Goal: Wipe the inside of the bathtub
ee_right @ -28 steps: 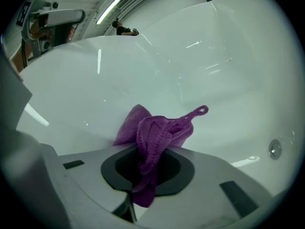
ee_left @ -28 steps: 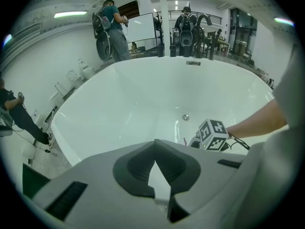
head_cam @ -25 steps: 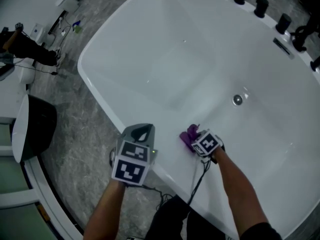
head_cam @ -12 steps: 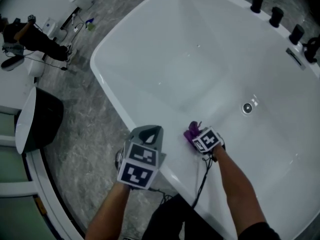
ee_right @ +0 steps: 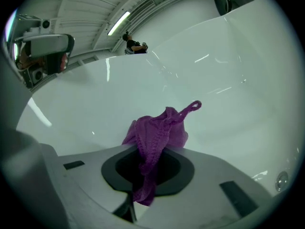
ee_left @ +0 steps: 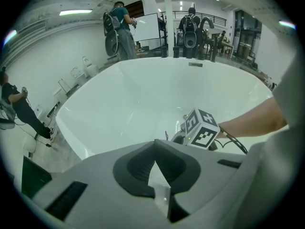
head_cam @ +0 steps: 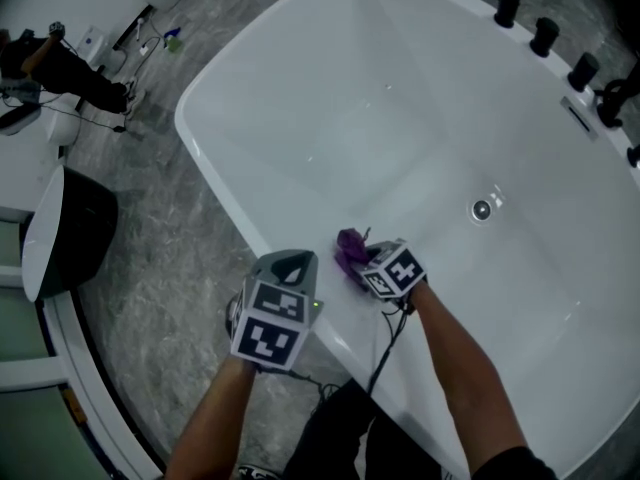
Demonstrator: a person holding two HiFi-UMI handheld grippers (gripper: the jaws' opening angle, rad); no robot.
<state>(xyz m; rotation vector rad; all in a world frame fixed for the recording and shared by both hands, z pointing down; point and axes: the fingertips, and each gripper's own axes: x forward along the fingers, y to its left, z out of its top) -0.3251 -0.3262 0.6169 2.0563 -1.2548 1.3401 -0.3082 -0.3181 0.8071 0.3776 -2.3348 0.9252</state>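
A large white bathtub (head_cam: 300, 118) fills the head view. Inside its near wall my right gripper (head_cam: 368, 265) is shut on a purple knitted cloth (head_cam: 349, 247), which is pressed to the white slope. In the right gripper view the purple cloth (ee_right: 159, 137) bunches out of the shut jaws against the tub wall (ee_right: 214, 80). My left gripper (head_cam: 285, 278) hangs outside the tub over its near rim, jaws shut and holding nothing. In the left gripper view the jaws meet at the left gripper's (ee_left: 155, 173) middle, with the right gripper's marker cube (ee_left: 202, 130) ahead.
The drain (head_cam: 482, 208) sits on the tub floor to the right. Black taps (head_cam: 545, 33) line the far rim. Grey marbled floor (head_cam: 160, 268) lies left of the tub, with a black bin (head_cam: 75, 233) and a seated person (head_cam: 60, 68) beyond. Two people (ee_left: 121, 30) stand behind the tub.
My right gripper has slid left along the near tub wall with the purple cloth. The left gripper has barely shifted.
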